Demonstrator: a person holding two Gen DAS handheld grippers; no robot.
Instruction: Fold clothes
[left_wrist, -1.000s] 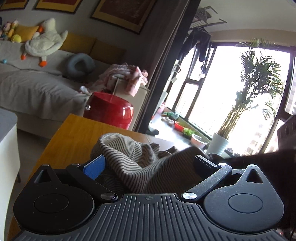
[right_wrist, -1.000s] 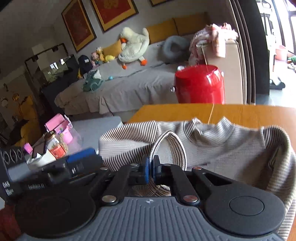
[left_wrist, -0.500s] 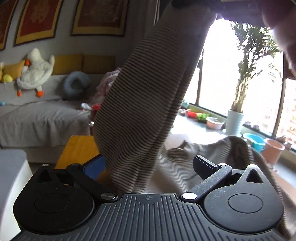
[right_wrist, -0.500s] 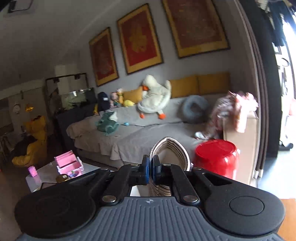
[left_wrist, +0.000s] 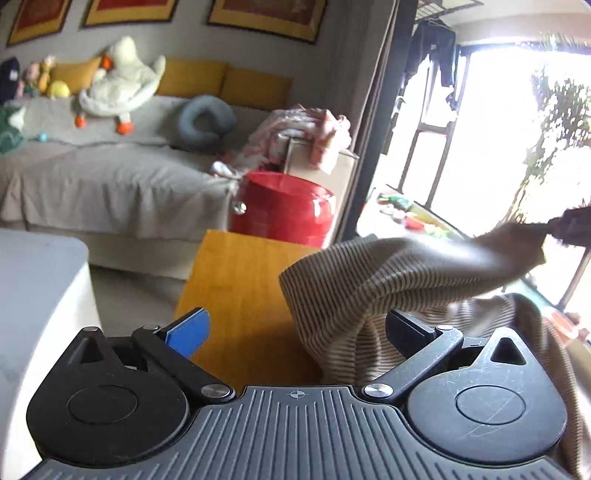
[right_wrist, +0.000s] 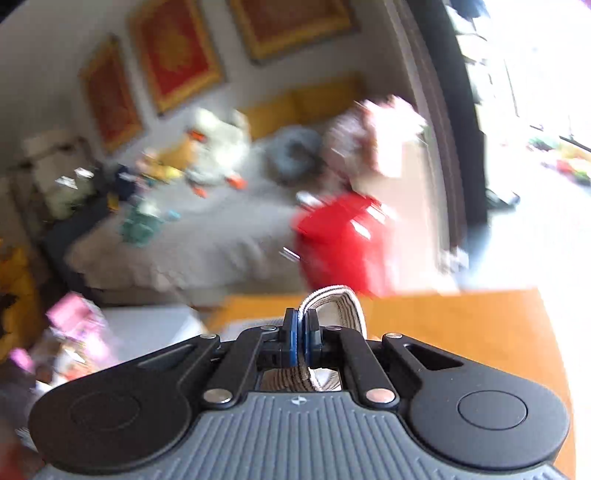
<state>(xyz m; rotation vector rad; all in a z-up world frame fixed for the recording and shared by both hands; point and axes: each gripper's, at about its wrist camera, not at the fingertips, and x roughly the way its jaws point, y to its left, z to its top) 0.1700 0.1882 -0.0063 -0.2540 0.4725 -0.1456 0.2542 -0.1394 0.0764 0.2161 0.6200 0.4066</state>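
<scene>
A beige sweater with thin dark stripes (left_wrist: 373, 291) hangs over the wooden table (left_wrist: 236, 280), stretched up toward the right where the other gripper's dark tip (left_wrist: 570, 225) holds it. My left gripper (left_wrist: 299, 328) is open; the cloth drapes between its fingers, close to the right fingertip (left_wrist: 406, 326). In the right wrist view my right gripper (right_wrist: 302, 332) is shut on a striped edge of the sweater (right_wrist: 332, 301), which loops up past the pads. That view is motion-blurred.
A red stool (left_wrist: 284, 210) stands beyond the table's far edge, with a grey sofa (left_wrist: 92, 177) carrying plush toys behind it. A white surface (left_wrist: 33, 280) lies at the left. A bright window and a plant (left_wrist: 554, 122) are at the right.
The right gripper lifted the sweater high, then swung it down and right; the cloth now stretches sideways instead of hanging tall. The left gripper stayed open and tilted down toward the table.
</scene>
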